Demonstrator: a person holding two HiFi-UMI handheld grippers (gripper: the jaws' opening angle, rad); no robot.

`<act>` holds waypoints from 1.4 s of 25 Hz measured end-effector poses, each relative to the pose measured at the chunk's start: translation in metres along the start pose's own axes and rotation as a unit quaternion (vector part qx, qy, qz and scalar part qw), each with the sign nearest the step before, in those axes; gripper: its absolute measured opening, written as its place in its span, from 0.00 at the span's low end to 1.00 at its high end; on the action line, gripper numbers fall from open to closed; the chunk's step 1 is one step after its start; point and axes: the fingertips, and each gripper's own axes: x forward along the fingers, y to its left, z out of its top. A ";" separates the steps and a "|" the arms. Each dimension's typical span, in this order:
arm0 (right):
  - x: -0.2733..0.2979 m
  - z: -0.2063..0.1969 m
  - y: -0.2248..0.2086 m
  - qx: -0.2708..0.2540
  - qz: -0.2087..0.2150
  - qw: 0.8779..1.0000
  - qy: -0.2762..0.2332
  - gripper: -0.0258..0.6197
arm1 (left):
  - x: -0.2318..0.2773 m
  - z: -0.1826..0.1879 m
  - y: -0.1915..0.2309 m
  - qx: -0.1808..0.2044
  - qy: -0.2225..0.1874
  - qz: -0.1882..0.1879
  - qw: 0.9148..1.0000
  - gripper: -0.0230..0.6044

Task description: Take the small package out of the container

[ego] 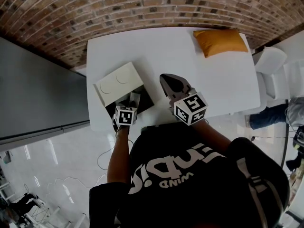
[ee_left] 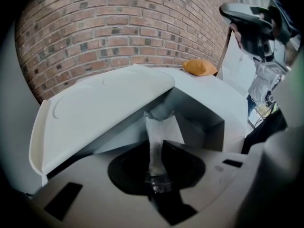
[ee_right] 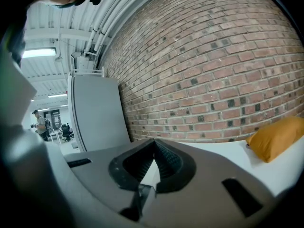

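With the left gripper (ee_left: pixel 156 148) jaws clamped on the small package (ee_left: pixel 160 127), inside the container (ee_left: pixel 204 122) near the surface's front-left corner, lift straight up, clear of the raised lid (ee_left: pixel 104 103). Leave the right gripper (ee_right: pixel 153 146), jaws closed and empty, aside.

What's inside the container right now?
The small package, pinched in the left gripper, before the container's bare grey walls. The raised lid covers the left part; the gripper hides the bottom.
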 end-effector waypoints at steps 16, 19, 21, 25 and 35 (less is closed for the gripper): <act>-0.008 0.001 0.002 -0.003 -0.004 1.000 0.001 0.04 | -0.005 0.006 -0.008 0.012 0.001 -0.007 1.000 0.09; -0.010 0.001 0.001 -0.003 -0.005 1.000 0.001 0.04 | -0.008 0.008 -0.010 0.010 0.002 -0.011 1.000 0.08; -0.010 0.001 0.002 -0.003 -0.006 1.000 0.000 0.04 | -0.010 0.009 -0.009 0.011 0.000 -0.011 1.000 0.07; -0.011 -0.001 0.002 -0.001 -0.008 1.000 0.002 0.04 | -0.020 0.014 -0.009 0.012 -0.008 -0.009 1.000 0.06; -0.010 -0.005 0.006 0.000 -0.005 1.000 0.005 0.04 | -0.050 0.030 -0.012 0.024 -0.037 -0.003 0.999 0.06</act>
